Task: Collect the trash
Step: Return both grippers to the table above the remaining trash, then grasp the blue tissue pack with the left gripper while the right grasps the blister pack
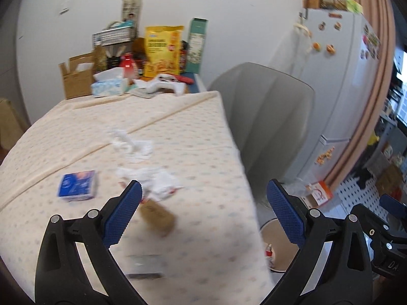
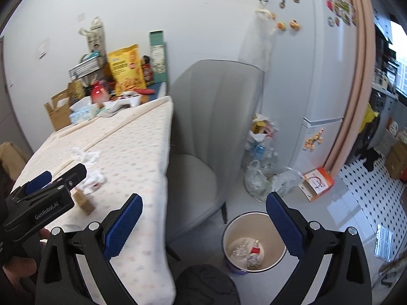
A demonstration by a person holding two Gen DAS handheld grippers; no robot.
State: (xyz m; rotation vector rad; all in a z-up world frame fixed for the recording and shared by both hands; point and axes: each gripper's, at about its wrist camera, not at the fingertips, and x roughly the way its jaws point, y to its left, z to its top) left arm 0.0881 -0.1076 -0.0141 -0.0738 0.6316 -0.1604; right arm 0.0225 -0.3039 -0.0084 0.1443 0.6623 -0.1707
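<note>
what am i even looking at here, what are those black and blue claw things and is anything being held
Those claws are two hand-held grippers, each with its own fisheye camera looking along its fingers. One picture is from the left gripper, the other from the right gripper. Both are open and hold nothing. On the table lie crumpled white paper, a small brown box and a blue packet. Beside the grey chair, the bin on the floor already holds some trash.

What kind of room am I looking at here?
Most likely a small home kitchen or dining corner: a white fridge covered in magnets, a cloth-covered table with snack bags and tissues, and a grey chair pulled up beside it.
</note>
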